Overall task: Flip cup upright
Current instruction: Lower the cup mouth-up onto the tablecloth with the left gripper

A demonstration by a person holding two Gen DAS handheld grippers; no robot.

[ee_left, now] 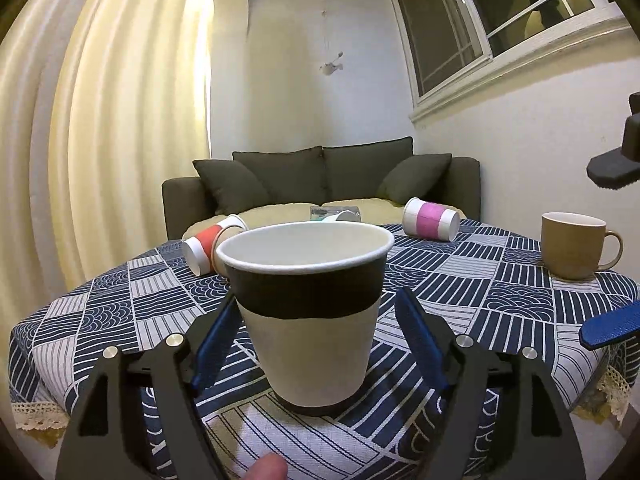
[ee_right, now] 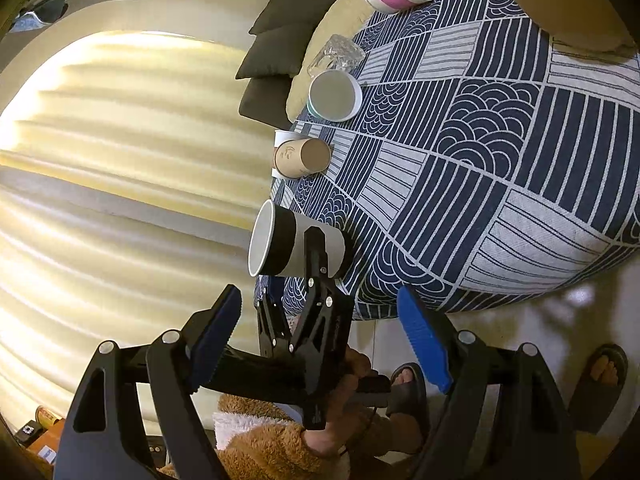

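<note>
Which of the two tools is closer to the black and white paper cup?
The left tool. Its open fingers flank the upright black and white paper cup on the table without visibly touching it. The right tool is open and held off the table's edge, looking across at it.

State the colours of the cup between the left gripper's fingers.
Black upper band, white below; clearest in left wrist view: paper cup.

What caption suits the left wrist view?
Open left gripper flanks an upright black-banded paper cup on the patterned tablecloth.

A dark olive sofa (ee_left: 320,184) sits against the white wall beneath a window (ee_left: 492,12), cream curtains (ee_left: 100,120) alongside.
</note>
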